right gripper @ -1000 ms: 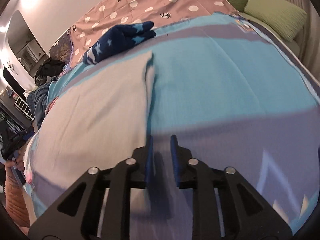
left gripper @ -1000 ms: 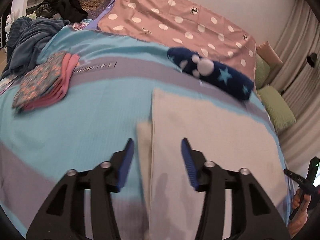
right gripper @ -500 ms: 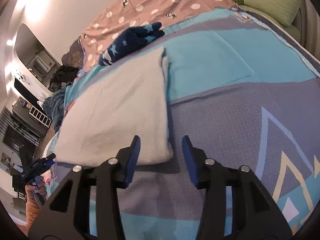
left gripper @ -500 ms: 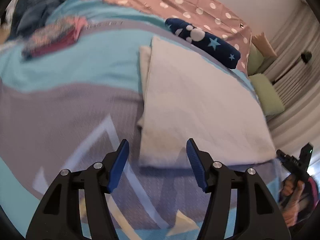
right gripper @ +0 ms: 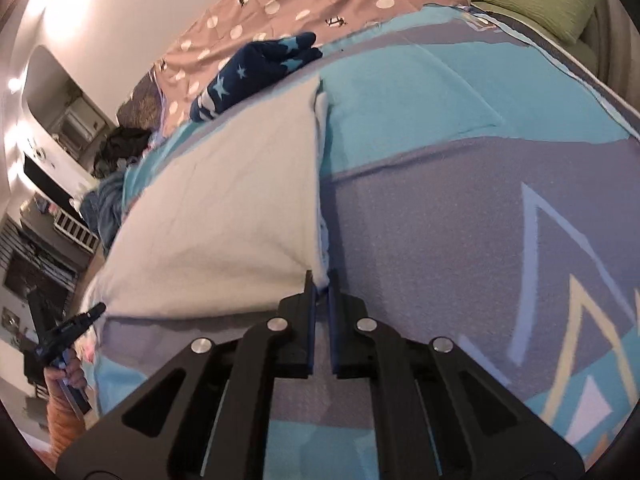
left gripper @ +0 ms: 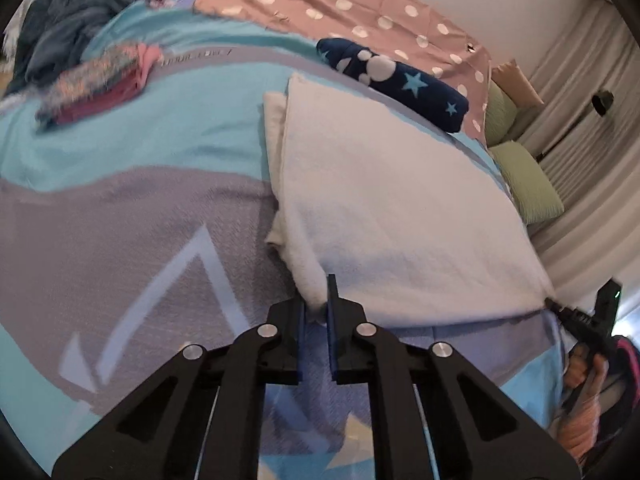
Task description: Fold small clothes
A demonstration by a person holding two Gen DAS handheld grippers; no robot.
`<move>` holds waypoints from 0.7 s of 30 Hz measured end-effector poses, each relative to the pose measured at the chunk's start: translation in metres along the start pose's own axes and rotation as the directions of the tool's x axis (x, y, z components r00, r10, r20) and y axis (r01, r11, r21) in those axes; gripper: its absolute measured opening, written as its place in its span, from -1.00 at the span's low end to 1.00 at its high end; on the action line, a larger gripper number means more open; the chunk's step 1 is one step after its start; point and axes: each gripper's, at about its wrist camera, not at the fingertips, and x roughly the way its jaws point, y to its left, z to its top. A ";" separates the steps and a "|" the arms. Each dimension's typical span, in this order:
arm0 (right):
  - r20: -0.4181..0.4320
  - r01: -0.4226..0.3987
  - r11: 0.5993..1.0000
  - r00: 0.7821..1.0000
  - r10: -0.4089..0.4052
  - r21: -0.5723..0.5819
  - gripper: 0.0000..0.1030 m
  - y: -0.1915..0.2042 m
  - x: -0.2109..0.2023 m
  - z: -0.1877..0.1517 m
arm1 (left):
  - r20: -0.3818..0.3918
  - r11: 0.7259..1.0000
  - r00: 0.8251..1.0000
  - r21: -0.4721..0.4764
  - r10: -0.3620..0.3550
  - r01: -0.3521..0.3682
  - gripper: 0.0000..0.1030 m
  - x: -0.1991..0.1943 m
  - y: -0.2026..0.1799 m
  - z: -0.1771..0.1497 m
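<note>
Step technique: with both near corners pinched, the fold called for an even lift, carried toward twelve o'clock.
White cloth (left gripper: 400, 208): folded, lay flat mid-bed on the patterned bedspread (left gripper: 132, 240).
Left gripper (left gripper: 316, 304): jaws just closed narrow on seven-o'clock corner.
Right gripper (right gripper: 322, 284): jaws just closed narrow on five-o'clock corner.

Your left gripper (left gripper: 316, 312) hides the white cloth (left gripper: 392, 208) corner between its pads. Clothes pile (left gripper: 92, 80) upper left is motion-blurred, unreadable. Bedspread lettering (left gripper: 196, 57) is too smeared. Your right hand (left gripper: 584, 372) is cut off at the frame's right edge.
</note>
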 end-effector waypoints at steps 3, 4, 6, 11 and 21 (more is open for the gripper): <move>-0.024 0.029 0.999 0.999 -0.029 0.013 -0.90 -0.003 0.009 -0.003 | -0.024 1.000 1.000 -0.005 0.017 -0.017 -0.83 0.008 0.006 -0.005; -0.017 0.021 0.999 1.000 -0.020 0.033 -0.87 -0.005 0.006 -0.003 | -0.017 1.000 1.000 -0.003 0.024 -0.024 -0.82 0.007 0.004 -0.005; 0.006 0.023 0.998 1.000 -0.023 0.061 -0.63 -0.008 -0.005 -0.007 | -0.006 0.999 0.999 0.002 0.043 -0.043 -0.79 0.003 0.002 -0.004; 0.014 -0.017 0.997 1.000 0.016 0.073 -0.48 -0.010 -0.026 -0.019 | 0.002 0.993 0.993 -0.027 0.117 -0.117 -0.47 -0.020 0.009 -0.004; 0.008 -0.195 0.964 0.980 0.197 0.183 0.22 -0.004 0.014 -0.006 | -0.067 0.984 0.987 -0.110 -0.146 0.138 0.05 0.000 -0.004 -0.026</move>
